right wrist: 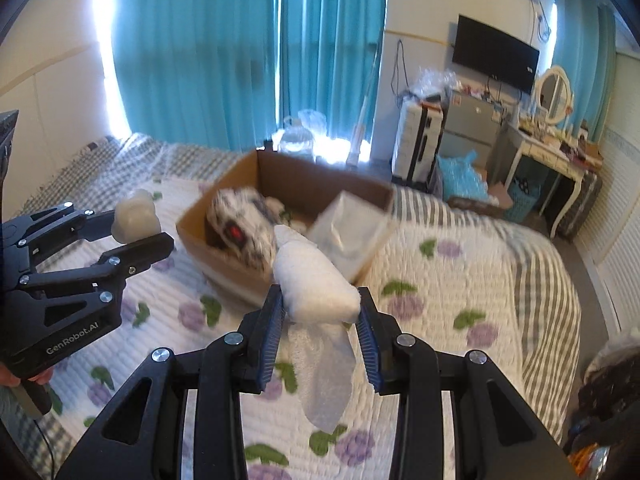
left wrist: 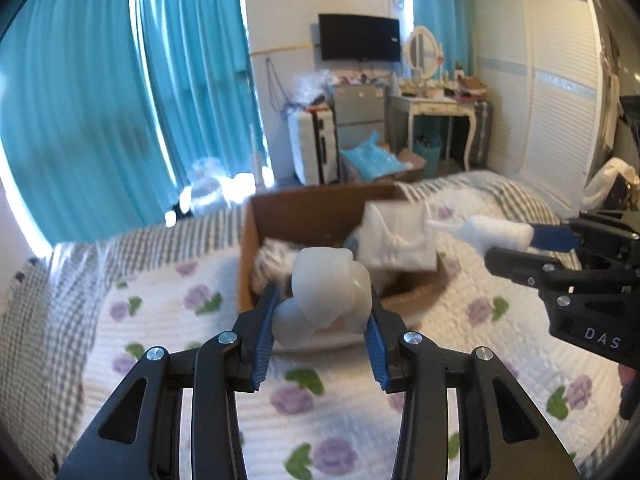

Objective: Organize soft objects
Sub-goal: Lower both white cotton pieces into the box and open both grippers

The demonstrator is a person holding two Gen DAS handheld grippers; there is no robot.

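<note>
My left gripper (left wrist: 322,304) is shut on a pale, squishy white lump (left wrist: 326,296) and holds it above the bed, just in front of the cardboard box (left wrist: 304,208). It also shows in the right wrist view (right wrist: 136,216). My right gripper (right wrist: 320,304) is shut on a white fluffy soft toy (right wrist: 316,280) with a plastic wrap hanging below; in the left wrist view it is at the right (left wrist: 500,232). The box (right wrist: 236,276) holds a black-and-white plush (right wrist: 240,228) and a white tissue pack (right wrist: 348,228).
The bed has a white quilt with purple flowers (left wrist: 304,400) and a grey checked blanket (left wrist: 48,288). Teal curtains (left wrist: 100,100), a suitcase (left wrist: 312,148), a dressing table (left wrist: 432,108) and a white wardrobe (left wrist: 540,80) stand beyond the bed.
</note>
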